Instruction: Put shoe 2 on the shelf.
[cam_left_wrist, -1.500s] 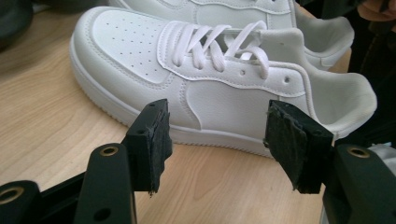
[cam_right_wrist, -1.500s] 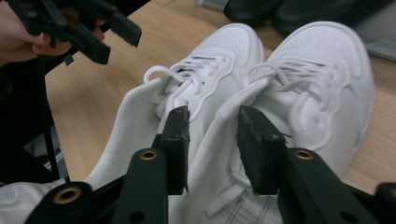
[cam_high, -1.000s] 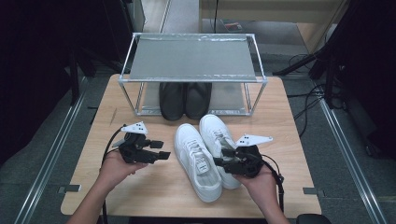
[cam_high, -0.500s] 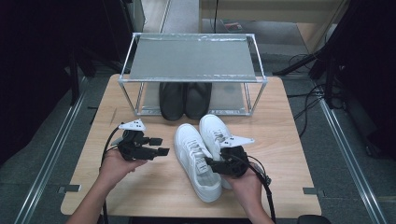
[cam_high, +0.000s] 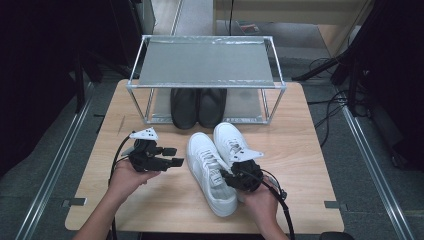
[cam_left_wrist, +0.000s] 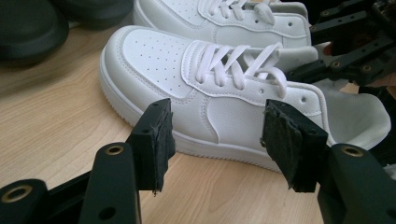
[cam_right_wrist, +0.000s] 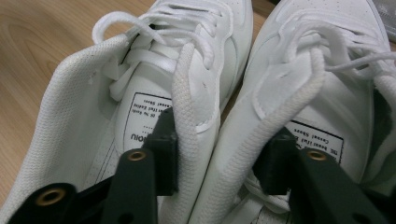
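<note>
R gripper (cam_high: 231, 176) moved into white sneakers (cam_high: 212, 165), jaws just closing on inner walls; L gripper (cam_high: 172, 157) spread

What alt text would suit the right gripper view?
The right gripper has one jaw inside each of two white sneakers, pinching their touching inner collars together. The left sneaker and right sneaker lie side by side on a wooden table, laces loose.

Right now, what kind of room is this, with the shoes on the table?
Probably a lab or workshop set up for recording, not a home. A small wooden table holds a metal-framed shoe rack, black cables trail over the grey floor, and metal rails run alongside.
</note>
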